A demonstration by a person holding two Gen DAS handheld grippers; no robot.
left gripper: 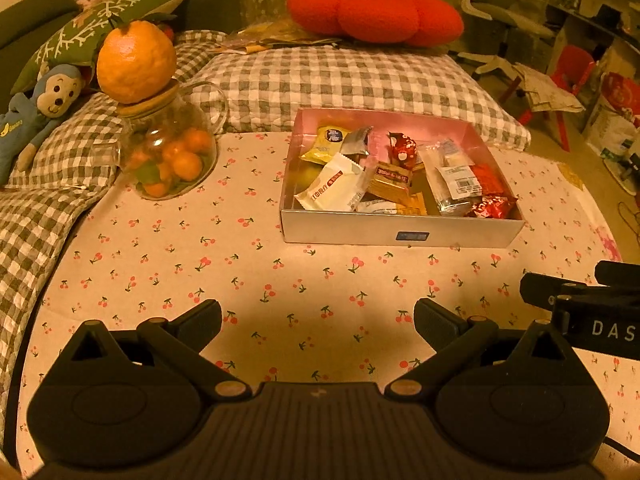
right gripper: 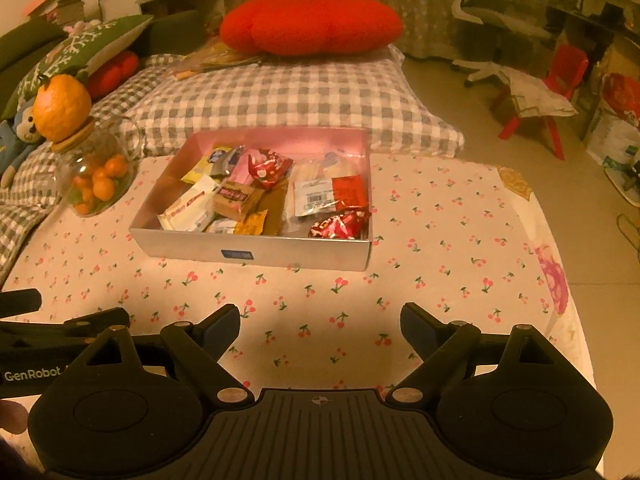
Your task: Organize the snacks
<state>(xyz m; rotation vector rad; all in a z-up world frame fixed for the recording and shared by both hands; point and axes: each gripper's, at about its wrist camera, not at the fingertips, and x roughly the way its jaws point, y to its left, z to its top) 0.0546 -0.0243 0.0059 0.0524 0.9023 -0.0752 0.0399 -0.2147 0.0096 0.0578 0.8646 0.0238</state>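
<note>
A shallow silver box (left gripper: 352, 232) (right gripper: 280, 254) with a pink inside stands on the cherry-print tablecloth. It holds several wrapped snacks: a white packet (left gripper: 334, 188) (right gripper: 188, 208), a yellow packet (left gripper: 326, 144), a brown bar (right gripper: 236, 196), red foil candies (left gripper: 404, 150) (right gripper: 338, 226) and a clear packet with a label (left gripper: 456, 184) (right gripper: 316, 196). My left gripper (left gripper: 318, 320) is open and empty, well in front of the box. My right gripper (right gripper: 320, 322) is open and empty, also in front of the box. The right gripper's body shows at the left view's right edge (left gripper: 588, 304).
A glass jar of small oranges (left gripper: 168, 156) (right gripper: 94, 180) with a big orange (left gripper: 136, 60) on its lid stands left of the box. Checked pillows (left gripper: 340, 84), a red tomato cushion (left gripper: 372, 12) and a monkey plush (left gripper: 36, 112) lie behind. The table edge drops at right (right gripper: 560, 264).
</note>
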